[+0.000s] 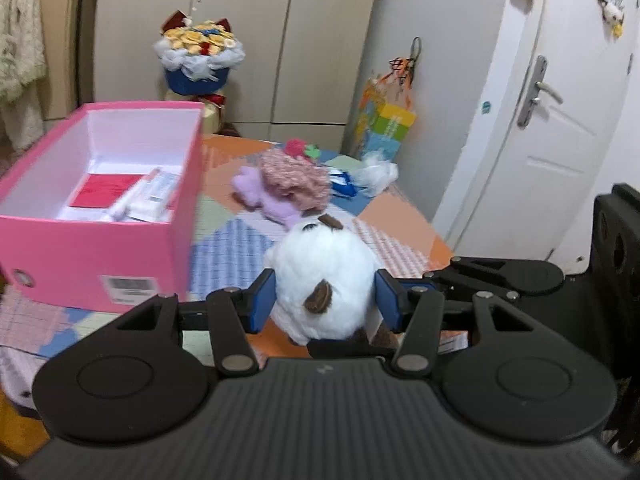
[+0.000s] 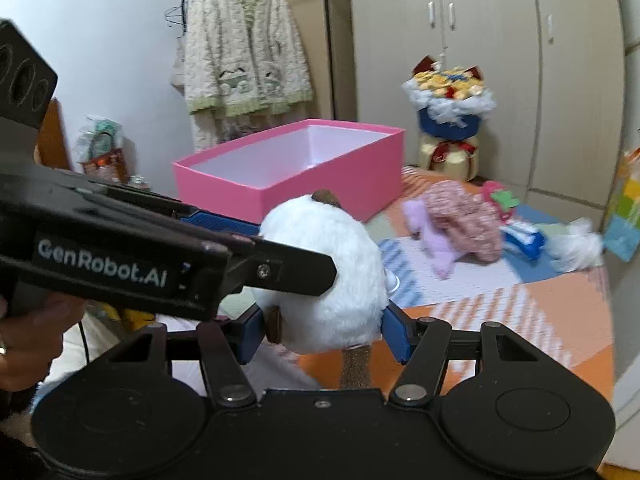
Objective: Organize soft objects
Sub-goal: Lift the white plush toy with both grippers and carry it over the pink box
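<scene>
One pink box [image 1: 100,256] sits on the left of the tabletop [image 1: 400,248]. It has no lid on. Inside it lie one red card [image 1: 106,190] and some white tubes [image 1: 140,196]; I cannot count the tubes.

Just right of the box is one white plush toy [image 1: 320,272] with brown patches. It is up off the tabletop, near the box's front corner. Two tongs hold it. The left tongs [image 1: 324,300] squeeze it, with one blue pad on each side of its fluffy body. In the right wrist view, the right tongs [image 2: 324,336] grip it lower down, and both of their pads touch the fur too. One hand [image 2: 28,340] holds the left tongs' handle.

Behind the toy, more soft things lie close together on the tabletop: one purple plush toy [image 1: 260,196], one pink knit thing [image 1: 296,178] partly on top of it, one blue and white thing [image 1: 342,182], and one white fluffy lump [image 1: 378,174].

At the back stands one flower bunch [image 1: 200,56]. To the right, one bright paper bag [image 1: 384,128] leans by the wall. One white door [image 1: 560,120] is on the far right.
</scene>
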A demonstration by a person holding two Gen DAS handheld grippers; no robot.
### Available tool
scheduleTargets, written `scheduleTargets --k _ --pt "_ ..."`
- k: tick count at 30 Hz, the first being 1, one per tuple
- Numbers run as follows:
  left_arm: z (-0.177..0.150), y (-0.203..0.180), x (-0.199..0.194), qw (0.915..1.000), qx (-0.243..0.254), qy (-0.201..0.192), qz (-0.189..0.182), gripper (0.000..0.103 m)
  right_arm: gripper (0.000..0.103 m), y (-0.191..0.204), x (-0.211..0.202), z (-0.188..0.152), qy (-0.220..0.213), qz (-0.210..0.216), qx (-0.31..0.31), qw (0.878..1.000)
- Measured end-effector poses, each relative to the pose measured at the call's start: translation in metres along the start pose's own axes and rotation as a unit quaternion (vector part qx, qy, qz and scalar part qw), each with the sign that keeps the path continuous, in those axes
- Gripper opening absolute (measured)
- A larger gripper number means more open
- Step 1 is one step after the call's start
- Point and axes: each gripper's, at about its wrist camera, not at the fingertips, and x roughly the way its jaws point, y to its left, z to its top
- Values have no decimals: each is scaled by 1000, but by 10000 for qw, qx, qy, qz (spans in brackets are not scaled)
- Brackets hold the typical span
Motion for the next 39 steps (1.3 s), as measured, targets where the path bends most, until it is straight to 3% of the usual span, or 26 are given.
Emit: scheduleTargets --k 7,17,21,29,39 --pt "11 15 -42 9969 108 -547 556 52 66 21 7 34 -288 537 120 9981" --pt "53 41 -72 9821 507 -1422 1124 52 66 49 25 93 -1049 726 -145 9917" --pt "74 58 -71 9790 442 -1588 1196 52 66 45 43 119 -1130 899 -56 9895" --pt "111 116 -34 9873 -237 -1252 946 53 67 31 96 157 -553 1038 183 9929" --pt "99 169 28 9918 -762 -429 927 53 67 18 173 152 401 948 102 9946"
